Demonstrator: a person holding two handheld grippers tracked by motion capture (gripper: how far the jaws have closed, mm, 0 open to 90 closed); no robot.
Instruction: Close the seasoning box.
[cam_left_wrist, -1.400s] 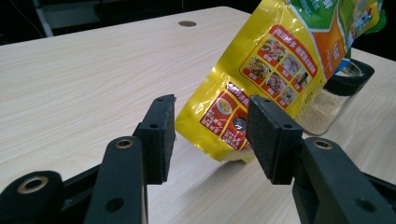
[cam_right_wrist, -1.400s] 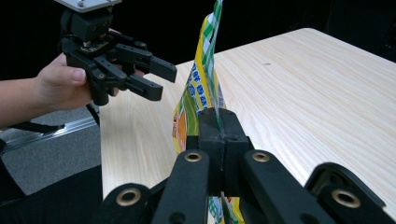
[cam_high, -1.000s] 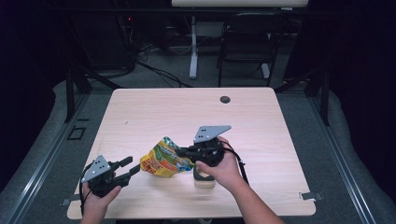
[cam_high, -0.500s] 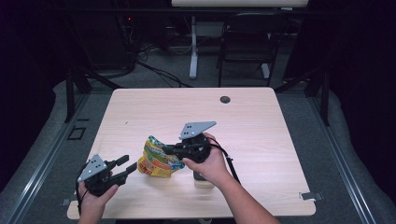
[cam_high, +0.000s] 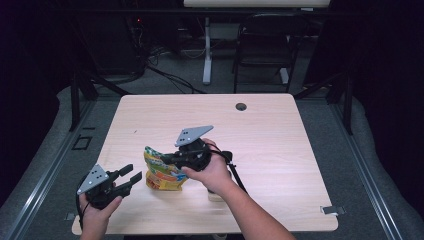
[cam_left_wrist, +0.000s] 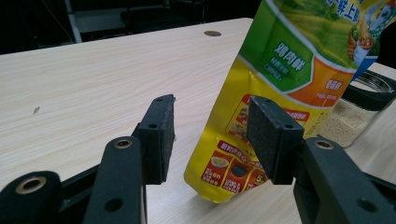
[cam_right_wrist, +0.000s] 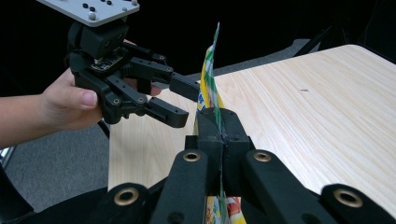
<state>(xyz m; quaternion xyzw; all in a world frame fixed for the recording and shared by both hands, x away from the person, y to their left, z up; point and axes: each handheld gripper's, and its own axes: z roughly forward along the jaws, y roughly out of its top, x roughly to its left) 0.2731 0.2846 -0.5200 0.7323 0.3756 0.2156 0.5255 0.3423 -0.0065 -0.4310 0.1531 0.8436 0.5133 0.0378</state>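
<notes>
Seasoning pouch (cam_high: 162, 171), yellow and green, hangs at lower centre of the high view, its top edge clamped in the right gripper (cam_right_wrist: 219, 126). Since a second ago it has travelled left, toward the left gripper (cam_high: 131, 176), whose jaws stand apart, just beside it. Handover appears imminent. Behind, a jar (cam_left_wrist: 355, 114) stands on the table (cam_high: 280, 130).

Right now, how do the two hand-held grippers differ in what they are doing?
The right hand-held gripper has its jaws shut on the top edge of the yellow seasoning pouch; the left hand-held gripper stands open, its pads off the pouch. The right one is over the middle of the table; the left one sits near the front left corner. Both are black, carry a grey plate, and point at the pouch.
</notes>
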